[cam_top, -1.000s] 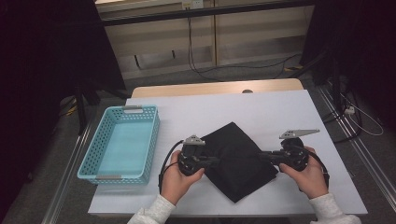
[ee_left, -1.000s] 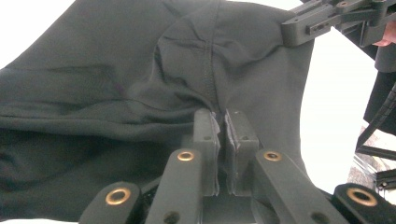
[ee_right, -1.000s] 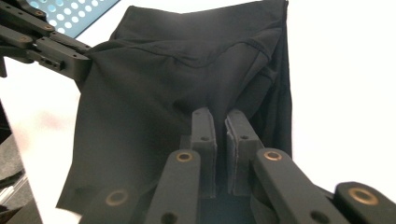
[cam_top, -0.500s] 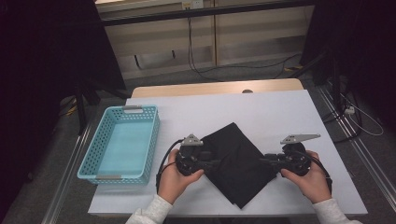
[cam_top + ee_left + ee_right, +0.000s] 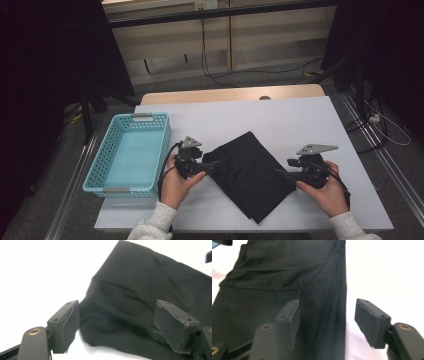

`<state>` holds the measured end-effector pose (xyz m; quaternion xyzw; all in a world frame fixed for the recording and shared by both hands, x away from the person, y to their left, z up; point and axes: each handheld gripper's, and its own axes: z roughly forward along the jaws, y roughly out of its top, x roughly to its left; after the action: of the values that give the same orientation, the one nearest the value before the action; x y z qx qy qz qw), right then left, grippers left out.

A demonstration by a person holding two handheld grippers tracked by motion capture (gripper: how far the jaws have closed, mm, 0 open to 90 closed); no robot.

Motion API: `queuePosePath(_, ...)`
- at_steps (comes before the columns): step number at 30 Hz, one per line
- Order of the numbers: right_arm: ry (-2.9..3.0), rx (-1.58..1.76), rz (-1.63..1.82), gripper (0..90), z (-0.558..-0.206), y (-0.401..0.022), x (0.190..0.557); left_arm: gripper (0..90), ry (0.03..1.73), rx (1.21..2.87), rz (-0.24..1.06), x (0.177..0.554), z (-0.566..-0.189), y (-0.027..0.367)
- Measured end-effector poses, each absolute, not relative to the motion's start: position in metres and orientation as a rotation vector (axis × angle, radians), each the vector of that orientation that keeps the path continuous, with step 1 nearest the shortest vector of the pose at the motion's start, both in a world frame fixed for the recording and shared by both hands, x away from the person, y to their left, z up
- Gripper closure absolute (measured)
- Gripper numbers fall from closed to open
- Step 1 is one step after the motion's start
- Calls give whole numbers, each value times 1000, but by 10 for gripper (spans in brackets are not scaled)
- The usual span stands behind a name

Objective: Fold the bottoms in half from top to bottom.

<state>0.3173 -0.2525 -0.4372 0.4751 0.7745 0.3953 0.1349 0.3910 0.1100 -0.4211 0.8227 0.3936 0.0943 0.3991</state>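
Tools, two, hand-held, catalogued view by view.

High view: left tool [image 5: 211, 166] is seen at the left corner of a folded black garment [image 5: 250, 175]; right tool [image 5: 281, 172] is seen at its right edge. Both sets of jaws have just been opening, and the cloth is pinched by neither. The garment is laid flat, diamond-wise, on the white worktop [image 5: 300, 120], towards its near edge. A turquoise basket [image 5: 97, 172] is stood to the left, apart from the cloth.

Left gripper view: left tool [image 5: 117, 325] is held wide, its pads [image 5: 71, 325] clear of the fabric; the garment's rumpled corner [image 5: 140, 302] lies between and beyond them.

Right gripper view: right tool [image 5: 327, 320] is likewise spread; the garment's long folded edge [image 5: 287, 277] runs between the jaws, untouched, with a seam across it.

Handling, as judged: light, soft, limp cloth, liable to sag and unfold when lifted. It is best taken at corners or along the folded edge, through all layers, with both tools together.
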Motion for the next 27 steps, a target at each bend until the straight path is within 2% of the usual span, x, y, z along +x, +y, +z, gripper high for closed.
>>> queuePosePath(6,2231,1363,1155,299,-437,-251,318,202,1088,2068,251,404,-431,117)
queuePosePath(10,2229,1349,1163,292,-437,-250,318,291,1103,2095,236,407,-443,117)
queuePosePath(16,2233,1339,1158,290,-437,-250,316,377,1139,2096,200,407,-450,120)
queuePosePath(23,2237,1335,1153,290,-436,-251,316,582,1139,2103,174,404,-450,115)
queuePosePath(27,2233,1337,1156,287,-436,-251,315,741,1159,2097,131,406,-451,115)
